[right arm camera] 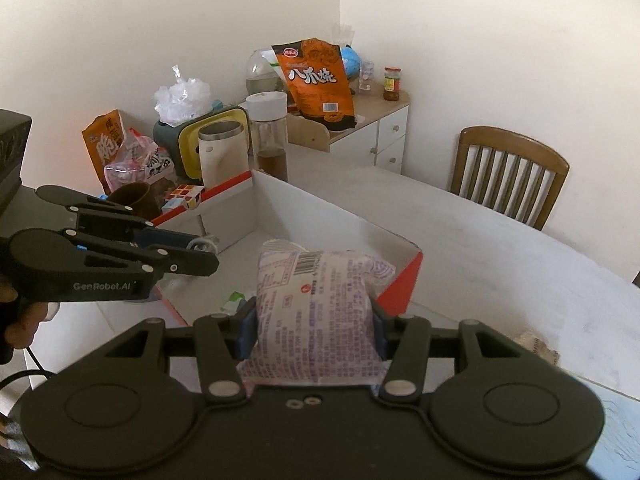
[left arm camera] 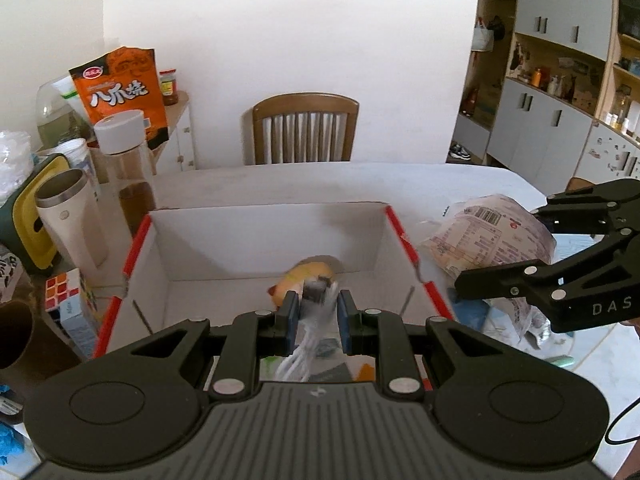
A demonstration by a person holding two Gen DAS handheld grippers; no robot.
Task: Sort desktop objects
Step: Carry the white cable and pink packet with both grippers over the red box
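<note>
Holding the puffy snack packet [right arm camera: 316,312] across its middle, the right gripper [right arm camera: 314,330] has its pads pressed into both sides, so it's clamped on the bag, hanging just over the near corner of the open cardboard box [right arm camera: 280,204]. My guess is it's light, soft and crinkly, a bit slippery, so the fat middle is the right place to pinch, not the sealed ends. The left gripper [left arm camera: 318,312] is squeezed nearly shut on a blurry white cable bundle with a dark plug [left arm camera: 314,300], held over the box [left arm camera: 264,236]. That one looks floppy, so grab the bunch, not a loose strand. A toy hot dog [left arm camera: 302,280] already lies inside. A Rubik's cube [left arm camera: 64,290] and mug [left arm camera: 70,220] sit left of the box.
</note>
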